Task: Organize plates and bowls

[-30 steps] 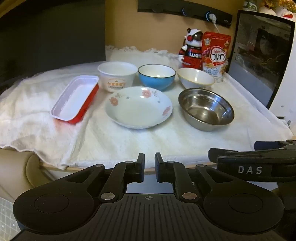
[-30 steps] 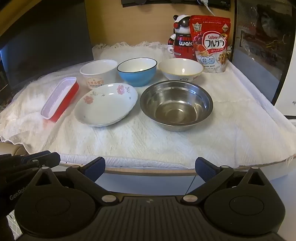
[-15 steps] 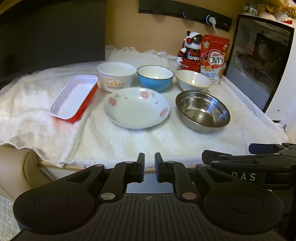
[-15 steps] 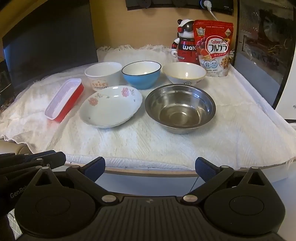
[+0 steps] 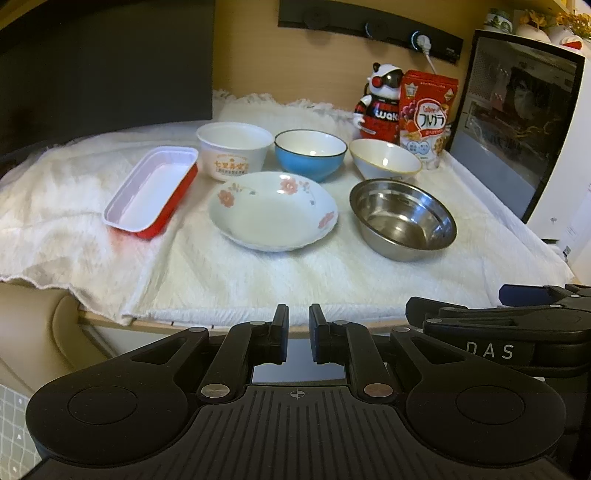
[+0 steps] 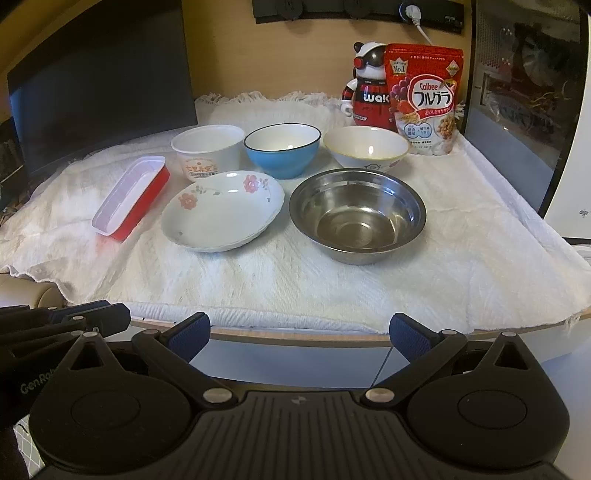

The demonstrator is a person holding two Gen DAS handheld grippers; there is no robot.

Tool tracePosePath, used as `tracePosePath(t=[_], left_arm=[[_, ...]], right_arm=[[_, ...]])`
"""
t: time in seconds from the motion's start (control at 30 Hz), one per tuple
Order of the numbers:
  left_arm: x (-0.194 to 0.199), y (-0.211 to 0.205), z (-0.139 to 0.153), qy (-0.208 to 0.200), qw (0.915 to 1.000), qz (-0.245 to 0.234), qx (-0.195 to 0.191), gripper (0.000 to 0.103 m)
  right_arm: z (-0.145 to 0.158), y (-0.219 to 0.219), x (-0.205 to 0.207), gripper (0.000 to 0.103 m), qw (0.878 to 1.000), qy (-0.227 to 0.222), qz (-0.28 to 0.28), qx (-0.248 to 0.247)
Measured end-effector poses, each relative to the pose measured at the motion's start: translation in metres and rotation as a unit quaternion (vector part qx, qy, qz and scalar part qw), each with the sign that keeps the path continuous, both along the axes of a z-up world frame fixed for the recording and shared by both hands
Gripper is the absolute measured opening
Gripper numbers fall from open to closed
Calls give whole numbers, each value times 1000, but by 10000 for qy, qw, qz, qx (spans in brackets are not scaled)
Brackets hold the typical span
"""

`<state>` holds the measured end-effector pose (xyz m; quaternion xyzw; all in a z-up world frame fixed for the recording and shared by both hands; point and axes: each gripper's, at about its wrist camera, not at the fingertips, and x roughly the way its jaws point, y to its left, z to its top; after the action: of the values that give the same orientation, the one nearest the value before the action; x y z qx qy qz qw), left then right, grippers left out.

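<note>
I judge this a home kitchen corner: cereal bag [image 6: 424, 99] and mascot figurine [image 6: 367, 94] at upper right, wall power strip [image 6: 358, 11] top centre, towel-covered table [image 6: 332, 288] bearing crockery.

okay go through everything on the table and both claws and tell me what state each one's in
Left claw: shut, empty.
Right claw: open, empty.
Steel bowl: upright, empty.
Floral plate: upright, empty.
Blue bowl: upright, empty.
Cream bowl: upright, empty.
Printed cup: upright.
Red tray: empty.
Cereal bag: standing.
</note>
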<state>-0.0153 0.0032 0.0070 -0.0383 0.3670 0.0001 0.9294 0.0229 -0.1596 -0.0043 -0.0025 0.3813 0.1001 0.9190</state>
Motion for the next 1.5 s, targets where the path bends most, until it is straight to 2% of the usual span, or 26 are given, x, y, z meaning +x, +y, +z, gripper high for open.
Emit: tracePosePath(t=[1.1,1.5], left_arm=[[-12,5,1,-19,10000,22,-29,14],[4,15,2,117,9999,50,-47,14]], right_arm=[[2,6,-7,103,10000,-49,-1,-13],[0,12,7,103,10000,34,29,-19]])
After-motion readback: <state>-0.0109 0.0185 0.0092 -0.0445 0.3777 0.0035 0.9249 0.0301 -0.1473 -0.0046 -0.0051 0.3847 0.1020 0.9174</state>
